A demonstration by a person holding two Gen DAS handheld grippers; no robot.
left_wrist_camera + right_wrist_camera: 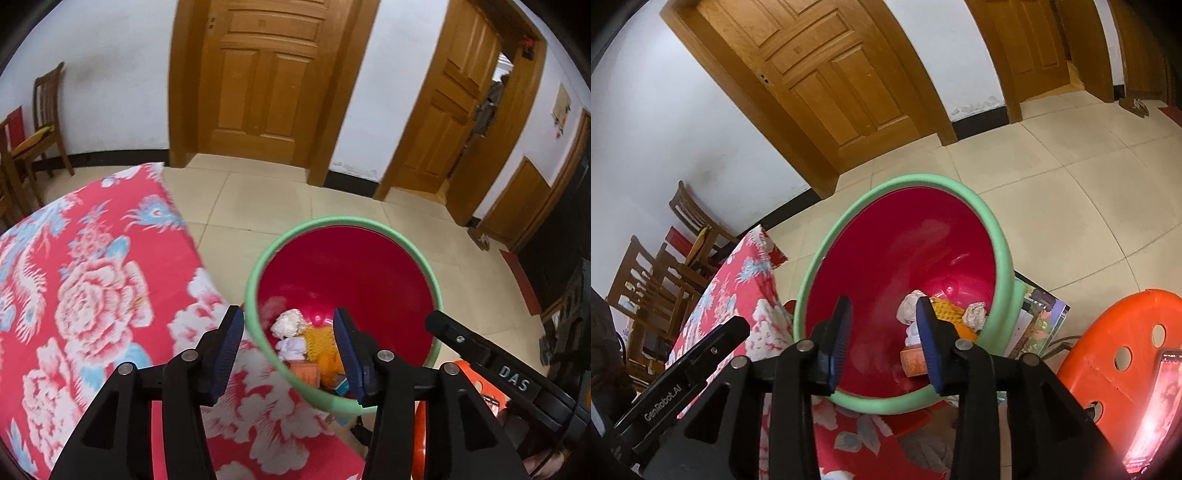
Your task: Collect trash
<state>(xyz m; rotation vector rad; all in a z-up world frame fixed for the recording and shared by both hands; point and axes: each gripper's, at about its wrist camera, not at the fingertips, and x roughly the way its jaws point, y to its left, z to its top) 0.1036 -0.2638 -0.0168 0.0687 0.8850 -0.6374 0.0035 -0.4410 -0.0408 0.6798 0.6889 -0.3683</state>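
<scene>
Both the left tongs [288,349] and the right tongs [884,341] stand parted and empty above the red bin [369,280], whose green rim lies just beyond their tips. Crumpled tissues [290,323], an orange net [321,339] and a small box [306,373] lie at its bottom. The floral bench [92,295] borders the bin's left. Only the right view shows the orange stool [1115,343]; open tiled floor [258,199] lies beyond.

I am seeing my right finger [929,341] covering part of the orange box [913,362] in the bin [991,221]; the phone [1156,410] is running off-frame.
</scene>
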